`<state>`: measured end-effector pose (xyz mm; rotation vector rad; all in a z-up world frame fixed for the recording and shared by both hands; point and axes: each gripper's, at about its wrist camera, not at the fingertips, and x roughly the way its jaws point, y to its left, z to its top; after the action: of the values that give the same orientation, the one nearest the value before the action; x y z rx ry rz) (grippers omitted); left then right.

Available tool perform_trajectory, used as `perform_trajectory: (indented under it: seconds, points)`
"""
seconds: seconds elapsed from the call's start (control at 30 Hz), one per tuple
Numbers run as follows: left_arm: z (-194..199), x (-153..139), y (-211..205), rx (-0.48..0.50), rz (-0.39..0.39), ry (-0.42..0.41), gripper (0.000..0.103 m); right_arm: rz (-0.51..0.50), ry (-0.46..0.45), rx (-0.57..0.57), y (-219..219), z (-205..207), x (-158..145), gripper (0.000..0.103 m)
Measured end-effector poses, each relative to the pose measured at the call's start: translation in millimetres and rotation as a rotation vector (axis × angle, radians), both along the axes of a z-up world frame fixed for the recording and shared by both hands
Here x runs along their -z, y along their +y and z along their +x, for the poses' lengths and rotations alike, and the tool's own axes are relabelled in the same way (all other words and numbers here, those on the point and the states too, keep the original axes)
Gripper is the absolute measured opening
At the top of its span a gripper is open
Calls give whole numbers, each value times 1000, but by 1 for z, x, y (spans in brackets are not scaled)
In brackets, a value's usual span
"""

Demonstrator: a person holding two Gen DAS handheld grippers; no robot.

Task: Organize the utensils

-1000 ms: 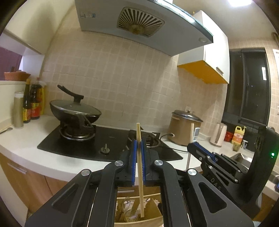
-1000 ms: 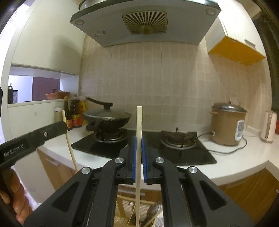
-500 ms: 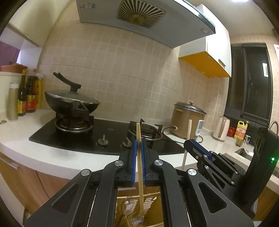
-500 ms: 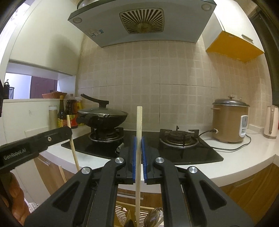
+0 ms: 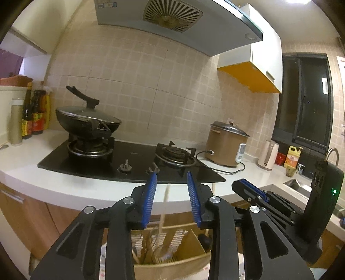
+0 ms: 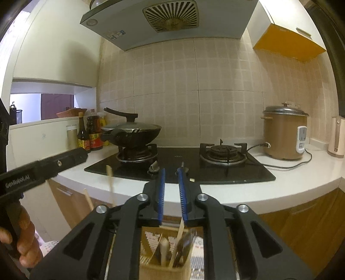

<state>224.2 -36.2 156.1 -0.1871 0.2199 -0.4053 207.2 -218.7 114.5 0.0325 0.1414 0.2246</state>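
Observation:
My left gripper [image 5: 170, 178] is open, with nothing held. A wooden chopstick [image 5: 163, 206] drops, blurred, between its jaws towards the utensil holder [image 5: 172, 247] below. My right gripper [image 6: 171, 172] is open too. Its wooden chopstick [image 6: 179, 234] leans in the wooden utensil holder [image 6: 163, 262] under it, among other utensils. The left gripper's body [image 6: 43, 170] and its falling chopstick [image 6: 110, 183] show at the left of the right wrist view. The right gripper [image 5: 254, 191] shows at the right of the left wrist view.
A white counter [image 5: 21, 163] carries a black gas hob [image 5: 129, 159] with a lidded wok [image 5: 86, 122], a rice cooker [image 5: 226, 146] with its cord, sauce bottles [image 5: 36, 116] and a kettle [image 5: 268, 155]. A range hood [image 5: 172, 19] hangs above. A sink [image 5: 295, 185] lies at right.
Both grippers have opened and let go of their chopsticks. The chopsticks have dropped down towards the utensil holder; the right one stands in it, the left one is still falling.

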Motion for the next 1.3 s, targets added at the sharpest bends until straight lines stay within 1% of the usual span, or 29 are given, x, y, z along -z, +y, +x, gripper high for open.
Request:
perform_trajectory:
  seconds: [0.07,0.13,0.17,0.23,0.3,0.33,0.4,0.43,0.5,0.53,0.6,0.77,0.87,0.97,1.07,1.2,1.3]
  points:
    - [-14,-4,6,-1,-10,-4,42,9,8,-2,-2,-15,-1,34]
    - [-25,-6,10,-3,-12,-5,44,18,12,-5,-4,-29,-2,47]
    - [-32,-7,14,0,-12,1,46,20,8,3,-5,-38,-3,50]
    - [-43,-8,18,2,-16,7,51,24,7,11,-6,-53,-4,52]
    - [-58,-6,23,1,-20,8,63,28,17,9,-6,-67,-4,57]
    - [-65,-5,25,-3,-20,5,66,27,25,14,-5,-76,-3,63]
    - [-82,2,29,-14,-13,-4,73,23,28,18,-3,-90,1,72]
    - [-89,5,29,-22,-7,-9,74,12,27,22,0,-100,5,74]
    - [-105,14,31,-50,8,-23,80,-16,32,33,6,-112,12,76]
    - [-111,18,31,-59,13,-28,80,-28,35,35,10,-118,17,79]
    - [-124,28,33,-84,26,-32,83,-33,38,36,14,-127,24,82]
    - [-151,54,34,-179,79,-53,86,-22,57,65,18,-145,51,89]
    - [-162,77,31,-256,140,-63,86,-7,68,120,15,-149,71,90]
    - [-168,101,27,-309,172,-64,87,-2,61,160,14,-154,89,90]
    - [-170,116,25,-339,173,-73,87,-7,32,193,13,-159,100,91]
    - [-168,127,24,-348,169,-74,87,11,23,204,8,-161,107,94]
    - [-165,131,25,-346,171,-60,89,-10,28,225,6,-157,115,95]
